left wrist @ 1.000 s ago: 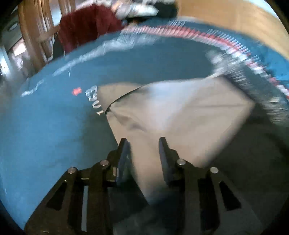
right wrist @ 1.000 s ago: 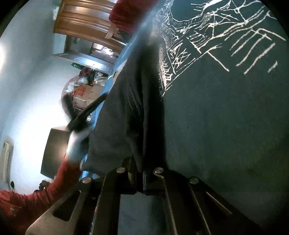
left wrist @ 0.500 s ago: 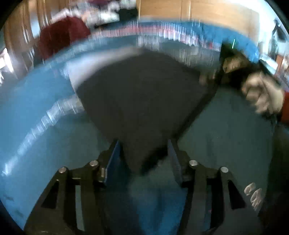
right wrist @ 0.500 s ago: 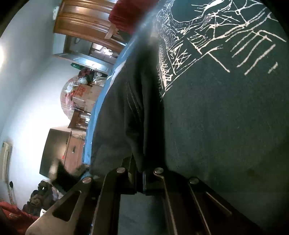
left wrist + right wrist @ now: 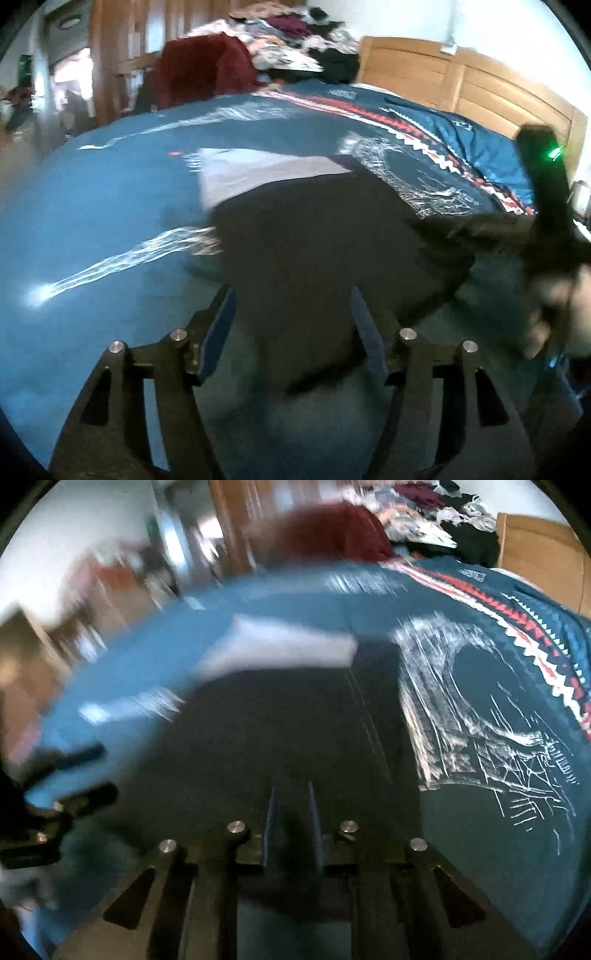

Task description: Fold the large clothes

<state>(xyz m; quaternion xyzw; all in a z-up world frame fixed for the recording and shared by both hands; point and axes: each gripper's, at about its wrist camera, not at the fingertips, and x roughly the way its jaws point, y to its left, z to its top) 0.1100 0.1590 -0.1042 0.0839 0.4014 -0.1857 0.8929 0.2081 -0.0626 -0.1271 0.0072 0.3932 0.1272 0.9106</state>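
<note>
A dark garment (image 5: pixel 325 236), soft and limp, is spread on the bed's blue cover (image 5: pixel 92 221). The left claw (image 5: pixel 291 306) is spread wide above it; the right claw (image 5: pixel 291 812), narrowly parted, appears to pinch its near edge. Hems and corners are judged the best holds.

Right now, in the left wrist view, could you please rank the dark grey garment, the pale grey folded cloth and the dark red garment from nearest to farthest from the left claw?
1. Dark grey garment, reaching between the open left claw fingers.
2. Pale grey folded cloth, beyond it, centre-left on the bed.
3. Dark red garment, past the bed's far edge, upper left.
</note>
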